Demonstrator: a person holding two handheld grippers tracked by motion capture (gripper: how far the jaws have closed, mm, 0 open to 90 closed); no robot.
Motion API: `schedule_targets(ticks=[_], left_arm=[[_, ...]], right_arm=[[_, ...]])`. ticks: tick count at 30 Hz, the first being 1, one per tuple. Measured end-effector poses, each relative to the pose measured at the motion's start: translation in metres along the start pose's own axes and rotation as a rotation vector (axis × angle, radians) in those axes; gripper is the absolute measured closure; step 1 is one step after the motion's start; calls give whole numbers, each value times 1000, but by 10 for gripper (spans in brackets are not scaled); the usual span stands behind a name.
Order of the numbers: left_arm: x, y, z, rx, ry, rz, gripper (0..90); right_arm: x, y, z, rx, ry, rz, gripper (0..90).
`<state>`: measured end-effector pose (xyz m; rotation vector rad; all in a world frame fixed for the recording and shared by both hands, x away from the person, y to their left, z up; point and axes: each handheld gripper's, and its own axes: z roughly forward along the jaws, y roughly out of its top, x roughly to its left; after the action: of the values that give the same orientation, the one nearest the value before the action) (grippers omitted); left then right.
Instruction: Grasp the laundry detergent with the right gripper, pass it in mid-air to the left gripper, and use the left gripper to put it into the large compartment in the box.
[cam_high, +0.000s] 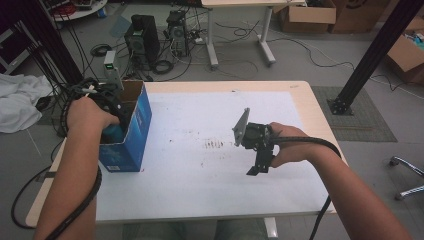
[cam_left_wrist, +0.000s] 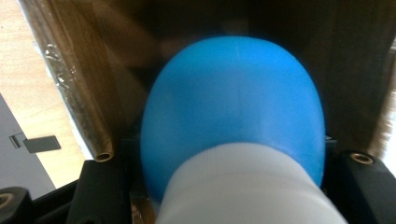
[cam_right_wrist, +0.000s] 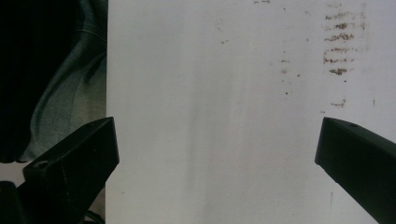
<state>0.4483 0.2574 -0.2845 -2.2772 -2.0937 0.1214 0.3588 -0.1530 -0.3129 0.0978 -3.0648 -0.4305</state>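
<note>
With left hand (cam_high: 87, 114) sunk in blue box (cam_high: 131, 135), right tongs (cam_right_wrist: 217, 154) hovering agape

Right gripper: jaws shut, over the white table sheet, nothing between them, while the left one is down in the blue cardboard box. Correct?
Not quite: the right gripper is open. The right gripper view shows its two black jaws far apart, with bare white table sheet between them. The rest holds: the left gripper is inside the blue cardboard box.

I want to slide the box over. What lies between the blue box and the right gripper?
Bare white sheet with faint brown smudges, per the high view.
</note>
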Motion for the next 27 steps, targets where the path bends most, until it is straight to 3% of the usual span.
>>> schedule_targets(ticks=[3,5,23,27], left_arm=[[0,0,4,7,5,16,389],[0,-2,4,-26,1,9,389],[0,-7,5,-33,-1,-4,383],[-1,-8,2,-43,-5,-3,344]], right_arm=[[0,0,1,-2,-1,6,0],[0,-1,1,0,-2,2,0],[2,-3,-2,-13,-10,18,0],[3,-2,-1,-9,-8,18,0]])
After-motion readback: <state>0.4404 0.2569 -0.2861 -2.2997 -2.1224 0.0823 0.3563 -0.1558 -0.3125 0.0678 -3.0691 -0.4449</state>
